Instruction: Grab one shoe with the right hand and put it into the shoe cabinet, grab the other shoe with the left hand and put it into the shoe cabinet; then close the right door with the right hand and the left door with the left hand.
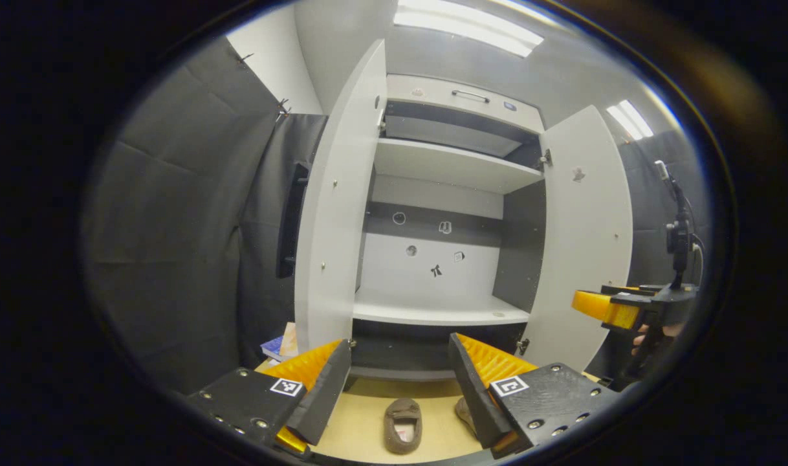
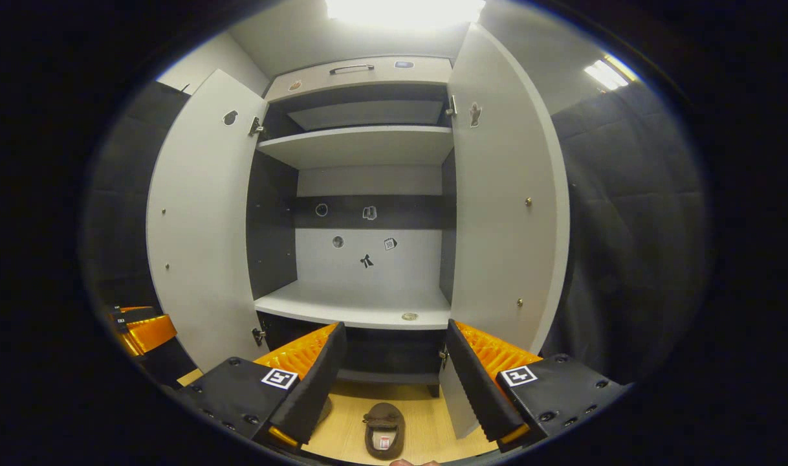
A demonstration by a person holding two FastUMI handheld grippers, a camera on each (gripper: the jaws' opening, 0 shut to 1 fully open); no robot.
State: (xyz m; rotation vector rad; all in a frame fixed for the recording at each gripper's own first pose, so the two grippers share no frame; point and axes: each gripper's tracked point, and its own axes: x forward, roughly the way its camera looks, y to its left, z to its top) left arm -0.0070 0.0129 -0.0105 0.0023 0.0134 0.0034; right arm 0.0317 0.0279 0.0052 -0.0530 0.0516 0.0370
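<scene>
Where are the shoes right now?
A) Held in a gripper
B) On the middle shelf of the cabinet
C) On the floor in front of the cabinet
C: a brown shoe lies on the wooden floor below the open shoe cabinet, whose visible shelves hold no shoes, and both grippers are open with nothing between their fingers.

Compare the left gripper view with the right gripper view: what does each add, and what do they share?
Left gripper view adds what look like books by the left door, a stand, the right gripper and a second shoe, partly hidden. Right gripper view adds the left gripper at its edge. Both: the shoe cabinet with doors open, a shoe on the floor, own fingers apart.
</scene>
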